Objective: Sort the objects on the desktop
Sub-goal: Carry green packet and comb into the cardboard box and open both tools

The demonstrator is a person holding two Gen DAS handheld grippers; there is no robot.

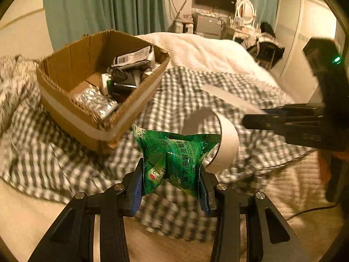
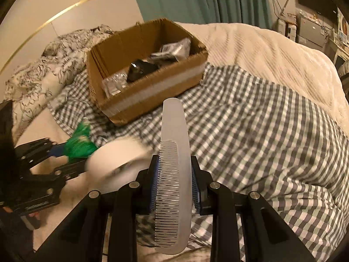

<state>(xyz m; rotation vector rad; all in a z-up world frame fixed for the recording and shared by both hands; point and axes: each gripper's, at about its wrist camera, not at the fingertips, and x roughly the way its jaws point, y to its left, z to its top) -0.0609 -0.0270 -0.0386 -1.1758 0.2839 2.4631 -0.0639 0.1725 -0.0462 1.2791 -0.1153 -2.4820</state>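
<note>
So the left tool has its blue pads squeezed onto a crinkly green sachet, the pack bunched up between the jaws and sticking out toward 12 o'clock in the left wrist view. It's lifted clear of the checked cloth spread on the bed. The right tool is clamped across a pale translucent comb, teeth facing 9 o'clock in its own view, handle end poking up toward 12, the toothed end hanging down past the jaws. So both tools are only partly open, each one closed on its item.

Just behind the sachet, toward 1 o'clock in the left view, there's a white tape roll lying on the checked cloth, a bit blurred. At 10 o'clock from the sachet sits the open cardboard box with a white strip of tape round it, also on the cloth. Inside it I can make out silver blister packs, something black, and a grey plastic pouch. The right tool comes in from 3 o'clock there, with the comb pointing toward the box.

Past the cloth it's a cream bedspread, a patterned pillow at 9 o'clock from the box in the right view, and teal curtains behind.
</note>
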